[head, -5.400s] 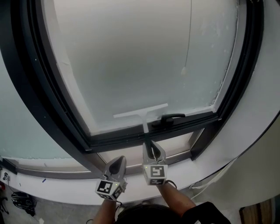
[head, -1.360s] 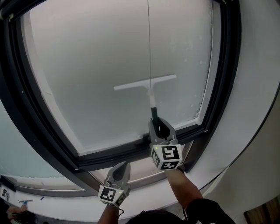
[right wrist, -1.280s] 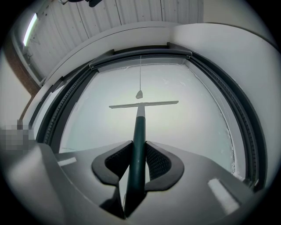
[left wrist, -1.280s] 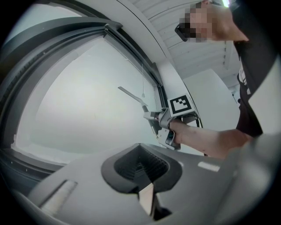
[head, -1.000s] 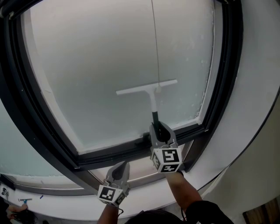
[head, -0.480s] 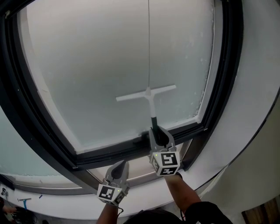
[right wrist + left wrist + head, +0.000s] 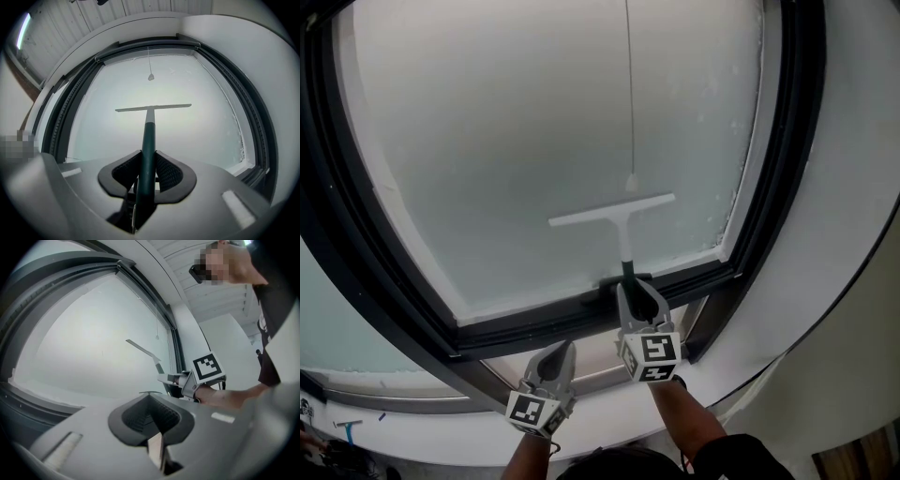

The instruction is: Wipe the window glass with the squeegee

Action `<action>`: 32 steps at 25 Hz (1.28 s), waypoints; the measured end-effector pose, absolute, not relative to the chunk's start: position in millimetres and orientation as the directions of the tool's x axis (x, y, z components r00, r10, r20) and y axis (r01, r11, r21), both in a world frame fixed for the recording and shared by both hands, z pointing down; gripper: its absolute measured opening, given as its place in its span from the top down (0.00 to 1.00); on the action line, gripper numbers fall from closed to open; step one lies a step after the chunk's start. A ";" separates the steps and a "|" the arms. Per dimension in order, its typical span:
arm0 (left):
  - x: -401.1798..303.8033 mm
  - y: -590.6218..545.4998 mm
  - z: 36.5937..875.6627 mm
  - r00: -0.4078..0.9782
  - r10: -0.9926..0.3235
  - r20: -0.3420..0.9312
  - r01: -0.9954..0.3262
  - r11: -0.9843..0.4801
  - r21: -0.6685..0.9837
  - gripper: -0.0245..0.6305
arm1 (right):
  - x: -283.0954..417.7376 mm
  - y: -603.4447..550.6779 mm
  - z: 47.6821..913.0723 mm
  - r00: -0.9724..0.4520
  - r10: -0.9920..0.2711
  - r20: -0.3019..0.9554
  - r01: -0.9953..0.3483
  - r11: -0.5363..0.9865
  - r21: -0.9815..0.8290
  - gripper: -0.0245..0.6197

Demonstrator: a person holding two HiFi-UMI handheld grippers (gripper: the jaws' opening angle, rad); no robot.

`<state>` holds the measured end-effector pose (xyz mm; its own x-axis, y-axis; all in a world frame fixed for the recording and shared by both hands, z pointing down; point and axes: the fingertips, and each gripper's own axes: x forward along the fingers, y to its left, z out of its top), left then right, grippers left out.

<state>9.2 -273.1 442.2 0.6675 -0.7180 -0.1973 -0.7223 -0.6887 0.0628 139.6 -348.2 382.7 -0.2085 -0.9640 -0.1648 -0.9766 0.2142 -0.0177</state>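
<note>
The squeegee has a white blade lying flat across the lower part of the frosted window glass, and a dark green handle running down from it. My right gripper is shut on that handle just above the bottom of the dark window frame. In the right gripper view the handle runs straight out between the jaws to the blade. My left gripper hangs lower and to the left, shut with nothing in it, below the frame. From the left gripper view the squeegee shows side-on.
A thin blind cord with a small pull hangs down the glass just above the blade. A second pane sits below the frame bar. A white wall curves along the right, and a white sill runs beneath the window.
Over the last second and a half the right gripper has drawn the squeegee down the glass toward the lower frame. The left gripper has stayed about where it was.
</note>
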 end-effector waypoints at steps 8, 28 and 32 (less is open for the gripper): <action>10.4 -277.3 447.0 0.667 -0.721 -0.189 -0.722 -0.688 0.077 0.96 | 138.6 -347.2 406.3 -0.209 -0.970 -0.123 -0.977 0.213 -0.020 0.81; 10.8 -285.7 462.5 0.670 -0.725 -0.161 -0.719 -0.688 0.104 0.96 | 137.9 -344.2 443.7 -0.201 -0.978 -0.050 -0.978 0.203 -0.043 0.81; 10.4 -285.5 465.4 0.671 -0.726 -0.150 -0.719 -0.687 0.107 0.96 | 138.4 -339.6 449.5 -0.199 -0.979 -0.036 -0.979 0.201 -0.040 0.81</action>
<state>10.4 -285.5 465.4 0.6712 -0.7260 -0.1497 -0.7190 -0.6867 0.1069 138.4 -339.6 449.5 -0.1994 -0.9793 -0.0357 -0.9788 0.2008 -0.0400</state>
